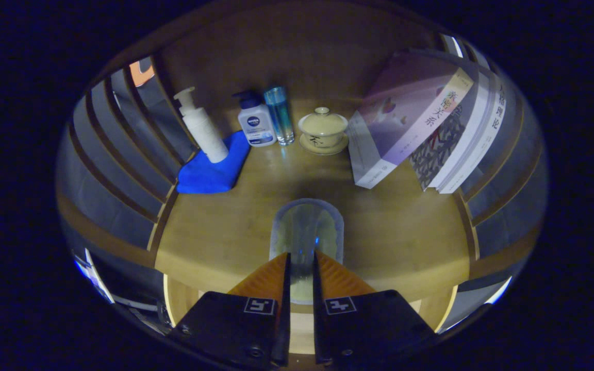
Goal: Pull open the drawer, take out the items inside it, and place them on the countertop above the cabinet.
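The gripper (301, 255) held a clear glass (306, 232) between its narrowed fingers, hanging over the countertop (214, 232) near its front edge, so setting it down upright and gently before loosening seemed wise, well clear of the books (431, 129) at the back corner.

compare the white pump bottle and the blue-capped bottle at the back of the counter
The white pump bottle is taller and all white; the blue-capped bottle is shorter, with a dark blue top and label. The pump bottle stands on the blue cloth; the blue-capped one stands on bare countertop beside it. Both are upright, beyond the gripper, which is shut on a clear glass.
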Available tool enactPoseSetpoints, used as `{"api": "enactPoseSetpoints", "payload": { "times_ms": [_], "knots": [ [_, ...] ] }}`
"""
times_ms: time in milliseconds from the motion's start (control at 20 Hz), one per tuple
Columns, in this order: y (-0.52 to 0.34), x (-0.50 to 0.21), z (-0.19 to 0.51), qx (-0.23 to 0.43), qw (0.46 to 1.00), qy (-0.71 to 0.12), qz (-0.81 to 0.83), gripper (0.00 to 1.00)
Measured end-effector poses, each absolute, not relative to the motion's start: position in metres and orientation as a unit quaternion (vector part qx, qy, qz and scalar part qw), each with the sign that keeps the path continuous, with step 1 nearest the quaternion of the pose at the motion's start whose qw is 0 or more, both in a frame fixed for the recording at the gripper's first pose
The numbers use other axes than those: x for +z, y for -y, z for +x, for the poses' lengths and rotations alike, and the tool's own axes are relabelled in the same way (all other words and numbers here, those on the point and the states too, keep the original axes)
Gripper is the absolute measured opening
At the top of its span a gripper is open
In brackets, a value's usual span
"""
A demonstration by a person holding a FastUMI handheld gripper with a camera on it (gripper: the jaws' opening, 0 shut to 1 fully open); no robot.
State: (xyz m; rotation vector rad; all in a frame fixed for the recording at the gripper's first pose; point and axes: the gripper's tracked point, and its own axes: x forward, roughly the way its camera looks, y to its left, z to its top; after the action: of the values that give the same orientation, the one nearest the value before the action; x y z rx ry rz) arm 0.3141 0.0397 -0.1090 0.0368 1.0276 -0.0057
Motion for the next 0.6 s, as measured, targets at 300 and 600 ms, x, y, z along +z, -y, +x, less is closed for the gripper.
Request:
{"api": "enactPoseSetpoints", "payload": {
  "times_ms": [300,600],
  "knots": [
    [-0.036,-0.118,0.328,-0.002,0.882,-0.470,0.028,0.23],
    [-0.043,-0.113,0.333,0.009,0.910,-0.413,0.042,0.51]
  ]
}}
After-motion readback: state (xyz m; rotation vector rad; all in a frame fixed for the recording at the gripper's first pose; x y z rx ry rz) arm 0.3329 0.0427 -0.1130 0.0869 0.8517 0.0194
